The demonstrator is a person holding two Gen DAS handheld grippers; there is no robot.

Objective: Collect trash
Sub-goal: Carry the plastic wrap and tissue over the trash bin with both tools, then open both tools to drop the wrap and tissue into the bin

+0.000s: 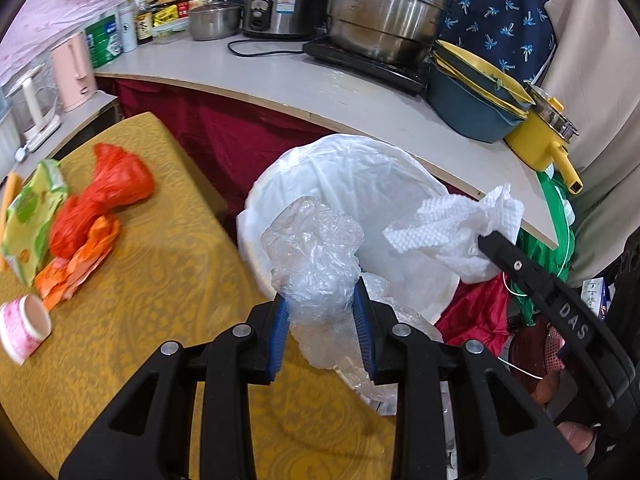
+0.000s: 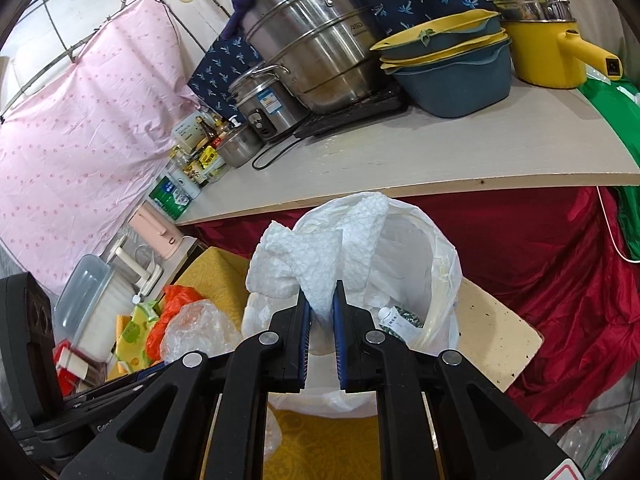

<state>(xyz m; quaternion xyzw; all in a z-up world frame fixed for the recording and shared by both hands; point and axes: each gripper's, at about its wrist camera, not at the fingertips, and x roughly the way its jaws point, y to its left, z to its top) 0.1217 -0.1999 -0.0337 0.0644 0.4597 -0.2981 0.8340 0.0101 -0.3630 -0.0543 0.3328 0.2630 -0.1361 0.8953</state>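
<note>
A crumpled clear plastic bag (image 1: 316,256) sits between the blue pads of my left gripper (image 1: 322,300), which is shut on it, just in front of the white-lined trash bin (image 1: 360,176). My right gripper (image 2: 320,304) is shut on a white paper towel (image 2: 320,256), held over the bin's near rim (image 2: 444,264); in the left wrist view that towel (image 1: 448,228) hangs at the bin's right side from the right gripper (image 1: 486,238). The clear bag (image 2: 196,328) shows at lower left in the right wrist view. A tube and dark scraps (image 2: 400,318) lie inside the bin.
On the yellow tablecloth (image 1: 160,280) lie a red-orange plastic bag (image 1: 104,200), a green snack wrapper (image 1: 32,216) and a small pink cup (image 1: 24,324). Behind the bin a white counter (image 1: 280,80) carries steel pots (image 1: 384,12), a rice cooker, blue-yellow basins and a yellow pot.
</note>
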